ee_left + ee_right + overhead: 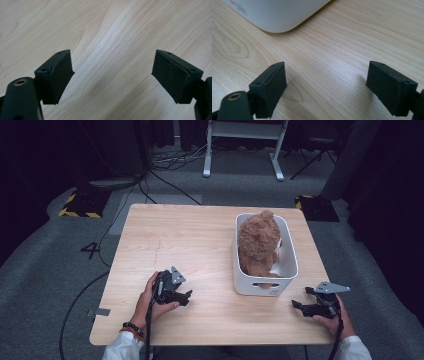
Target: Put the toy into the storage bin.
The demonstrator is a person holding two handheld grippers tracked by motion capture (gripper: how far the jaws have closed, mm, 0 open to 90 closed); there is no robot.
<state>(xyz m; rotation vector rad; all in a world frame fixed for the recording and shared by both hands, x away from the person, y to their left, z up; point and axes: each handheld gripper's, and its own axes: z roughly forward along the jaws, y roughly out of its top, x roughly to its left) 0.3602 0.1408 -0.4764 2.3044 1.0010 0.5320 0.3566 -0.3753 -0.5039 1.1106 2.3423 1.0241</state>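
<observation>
Bear [258, 242] in bin [240, 282], R table edge [312, 247].

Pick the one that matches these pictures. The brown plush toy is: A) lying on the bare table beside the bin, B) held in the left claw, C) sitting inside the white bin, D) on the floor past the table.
C: in the high view the brown plush toy sits inside the white bin, rising above its rim, while the left claw and right claw are both open with nothing between their jaws.
</observation>
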